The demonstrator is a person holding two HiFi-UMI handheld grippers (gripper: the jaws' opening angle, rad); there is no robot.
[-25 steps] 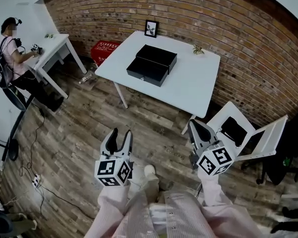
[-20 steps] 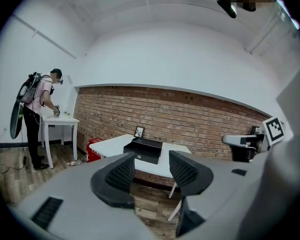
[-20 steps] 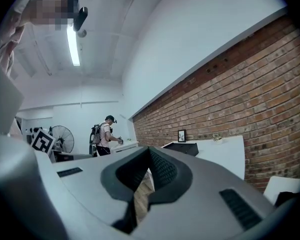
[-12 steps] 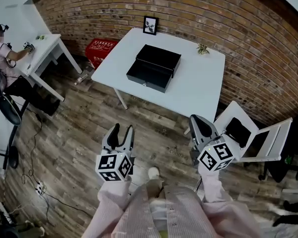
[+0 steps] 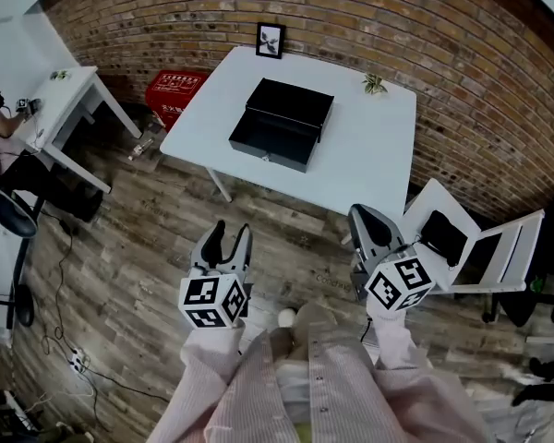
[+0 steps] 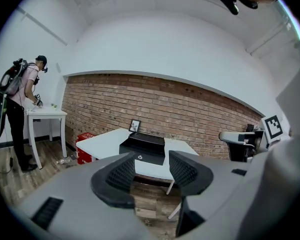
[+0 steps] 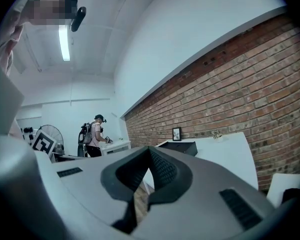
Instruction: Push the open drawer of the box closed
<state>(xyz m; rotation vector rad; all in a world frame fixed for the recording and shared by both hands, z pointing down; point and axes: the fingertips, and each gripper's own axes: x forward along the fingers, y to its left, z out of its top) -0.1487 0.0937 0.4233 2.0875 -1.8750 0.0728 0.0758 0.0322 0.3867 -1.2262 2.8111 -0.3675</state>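
A black box [image 5: 289,107] lies on the white table [image 5: 369,155], its drawer [image 5: 270,144] pulled out toward me. In the left gripper view the black box [image 6: 144,148] shows far beyond the jaws. My left gripper [image 5: 229,234] hangs over the wooden floor, well short of the table, open and empty; in its own view the left gripper [image 6: 152,170] shows a wide gap. My right gripper [image 5: 369,221] hovers near the table's front right corner, shut on nothing. Its jaws meet in the right gripper [image 7: 150,156] view, with the black box [image 7: 181,147] small behind them.
A picture frame [image 5: 270,40] and a small plant [image 5: 375,84] stand at the table's far edge. A red basket [image 5: 171,95] sits by the brick wall. A white folding chair [image 5: 480,247] stands at the right. A person [image 6: 22,99] works at a second white table [image 5: 60,109].
The head view has drawn closer to the table and turned a little left. Both grippers stay low over the floor, states unchanged. The person at the left has slid nearly out of view.
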